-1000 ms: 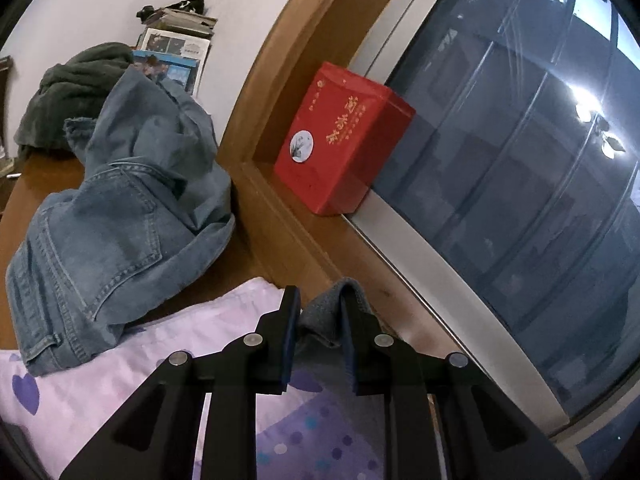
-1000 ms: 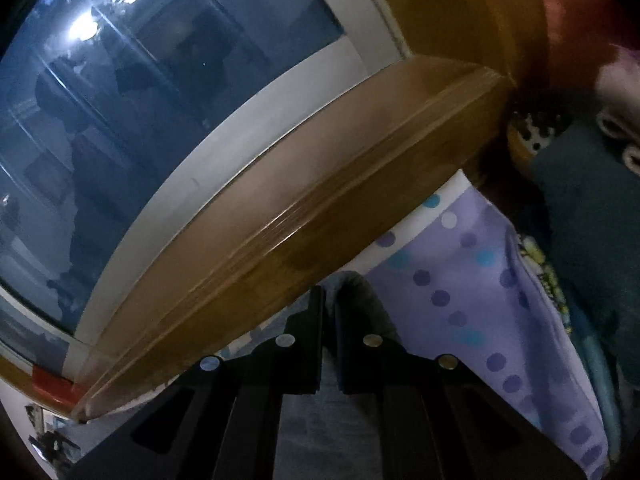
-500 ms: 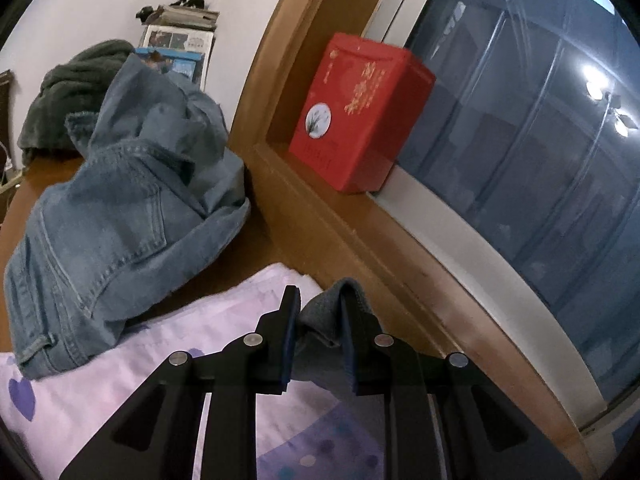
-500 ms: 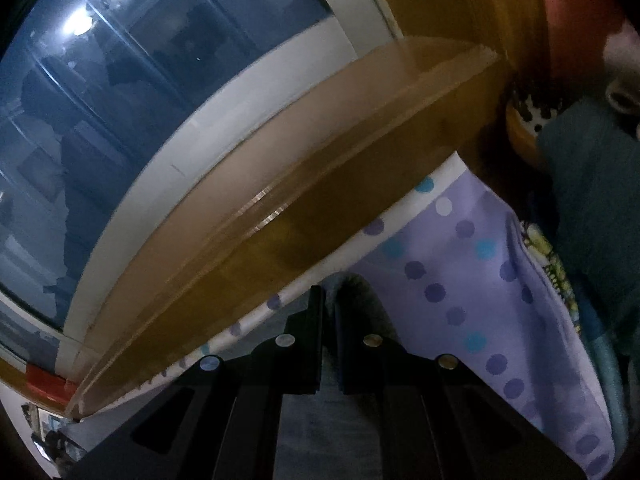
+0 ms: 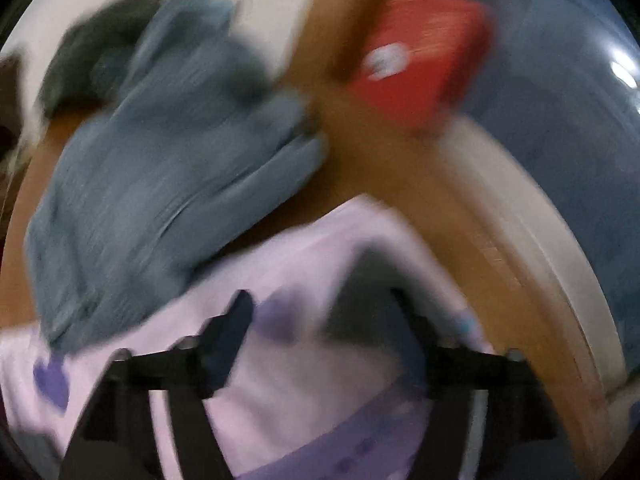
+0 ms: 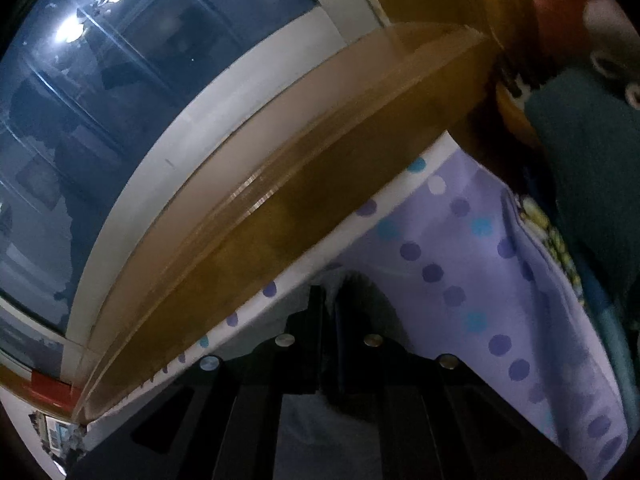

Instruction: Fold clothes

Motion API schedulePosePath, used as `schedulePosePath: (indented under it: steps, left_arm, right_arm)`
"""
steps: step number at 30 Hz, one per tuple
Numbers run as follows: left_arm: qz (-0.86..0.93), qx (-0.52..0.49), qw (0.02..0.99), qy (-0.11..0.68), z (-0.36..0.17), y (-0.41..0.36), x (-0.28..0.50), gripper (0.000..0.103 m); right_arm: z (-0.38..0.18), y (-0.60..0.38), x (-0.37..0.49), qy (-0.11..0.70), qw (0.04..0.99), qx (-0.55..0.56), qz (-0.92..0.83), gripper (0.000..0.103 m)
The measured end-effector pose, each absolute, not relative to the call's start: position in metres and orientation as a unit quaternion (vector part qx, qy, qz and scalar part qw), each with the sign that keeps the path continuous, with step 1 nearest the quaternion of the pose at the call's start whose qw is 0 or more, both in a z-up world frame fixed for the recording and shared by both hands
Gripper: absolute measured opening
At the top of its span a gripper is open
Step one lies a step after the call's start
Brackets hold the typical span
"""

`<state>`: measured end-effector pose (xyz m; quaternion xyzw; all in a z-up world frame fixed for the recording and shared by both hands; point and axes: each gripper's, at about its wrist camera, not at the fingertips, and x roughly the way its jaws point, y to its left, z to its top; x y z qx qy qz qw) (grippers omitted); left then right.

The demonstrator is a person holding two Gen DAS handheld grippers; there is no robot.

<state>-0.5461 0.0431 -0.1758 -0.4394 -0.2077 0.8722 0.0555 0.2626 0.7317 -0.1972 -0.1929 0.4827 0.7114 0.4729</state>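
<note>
The left wrist view is heavily blurred. My left gripper (image 5: 320, 298) is open, its fingers wide apart over the lilac sheet (image 5: 304, 384). A corner of the grey garment (image 5: 368, 272) lies between them, close to the right finger. In the right wrist view my right gripper (image 6: 328, 294) is shut on another corner of the grey garment (image 6: 372, 300). That corner sits just above the dotted purple sheet (image 6: 480, 264), and more grey cloth shows between the gripper's arms.
A heap of blue jeans (image 5: 160, 184) lies left of the sheet, with a dark garment (image 5: 88, 56) behind it. A red box (image 5: 424, 52) stands on the wooden window sill (image 6: 280, 200) below dark glass. A teal cloth (image 6: 580, 160) lies at the right.
My left gripper has opened and let go of the grey garment's corner, and its view has swung fast. The right gripper stays shut on the cloth and has drawn back slightly from the sill.
</note>
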Motion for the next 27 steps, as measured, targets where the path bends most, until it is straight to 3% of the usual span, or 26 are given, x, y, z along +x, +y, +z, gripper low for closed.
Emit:
schedulePosePath:
  steps: [6,10,20,25,27]
  left_arm:
    - [0.793,-0.482,0.039,-0.370,-0.198,-0.010,-0.559,0.077]
    - [0.727,-0.535,0.072,-0.424,-0.201,0.000,-0.585,0.077]
    - [0.743,-0.546,0.109,-0.372,-0.154,0.029,-0.600,0.071]
    - [0.711,-0.585,0.151,-0.360,-0.143,0.049,-0.614,0.091]
    - [0.680,-0.622,0.158,-0.356,-0.150,0.064,-0.626,0.091]
  right_arm:
    - [-0.209,0.729,0.268,0.504,0.476,-0.189,0.696,0.005]
    - [-0.208,0.727,0.263,0.499,0.481,-0.202,0.692,0.005]
    - [-0.202,0.718,0.260,0.503,0.486,-0.202,0.686,0.005]
    - [-0.208,0.717,0.264,0.510,0.487,-0.201,0.680,0.005]
    - [-0.210,0.717,0.263,0.507,0.487,-0.205,0.681,0.005]
